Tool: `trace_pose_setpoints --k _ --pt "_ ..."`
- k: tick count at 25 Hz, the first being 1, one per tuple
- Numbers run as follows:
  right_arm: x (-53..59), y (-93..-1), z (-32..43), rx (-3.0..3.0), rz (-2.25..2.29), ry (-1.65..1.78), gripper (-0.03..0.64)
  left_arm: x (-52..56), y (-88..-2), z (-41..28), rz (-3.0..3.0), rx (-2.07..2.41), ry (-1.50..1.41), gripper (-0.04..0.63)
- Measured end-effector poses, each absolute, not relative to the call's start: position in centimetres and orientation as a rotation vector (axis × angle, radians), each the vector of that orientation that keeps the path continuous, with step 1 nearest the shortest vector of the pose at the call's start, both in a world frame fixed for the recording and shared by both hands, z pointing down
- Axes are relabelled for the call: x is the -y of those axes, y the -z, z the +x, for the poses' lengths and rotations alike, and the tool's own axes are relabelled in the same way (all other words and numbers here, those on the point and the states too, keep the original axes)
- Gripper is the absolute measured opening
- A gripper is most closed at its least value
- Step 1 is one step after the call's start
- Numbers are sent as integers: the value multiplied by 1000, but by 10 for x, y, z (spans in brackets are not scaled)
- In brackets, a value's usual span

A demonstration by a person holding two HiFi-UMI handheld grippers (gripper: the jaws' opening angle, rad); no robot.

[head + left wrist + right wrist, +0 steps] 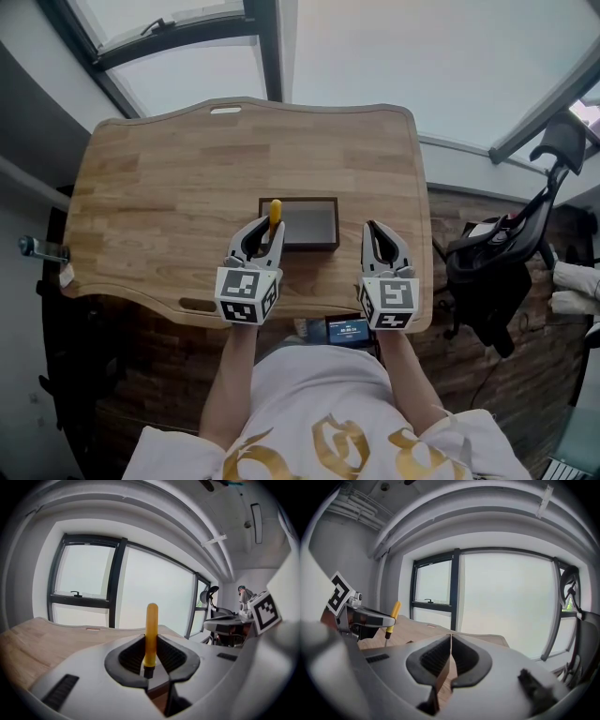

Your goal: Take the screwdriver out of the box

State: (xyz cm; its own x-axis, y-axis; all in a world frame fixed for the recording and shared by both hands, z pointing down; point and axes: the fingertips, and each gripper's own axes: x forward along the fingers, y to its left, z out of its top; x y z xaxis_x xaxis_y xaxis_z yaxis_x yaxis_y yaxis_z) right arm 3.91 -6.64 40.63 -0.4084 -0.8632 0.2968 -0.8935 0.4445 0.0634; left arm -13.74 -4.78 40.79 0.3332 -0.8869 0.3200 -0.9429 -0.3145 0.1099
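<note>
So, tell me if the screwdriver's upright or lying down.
Upright: the left hand-held gripper clamps the screwdriver, yellow handle up, shaft pointing down.

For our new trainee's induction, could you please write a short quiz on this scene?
1. True or false: the left claw grips the yellow screwdriver.
2. The dark box rests on: A the wooden table; B the floor; C a chair.
3. What does the right claw hold?
Key: 1 true; 2 A; 3 nothing, its jaws are together.
</note>
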Motion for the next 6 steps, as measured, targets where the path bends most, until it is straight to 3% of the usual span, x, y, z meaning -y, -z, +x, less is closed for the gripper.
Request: trace_pose_setpoints --k 6 --pt "66 -405 39 2413 1518 -142 32 47 -407 -137 2327 1645 -290 81"
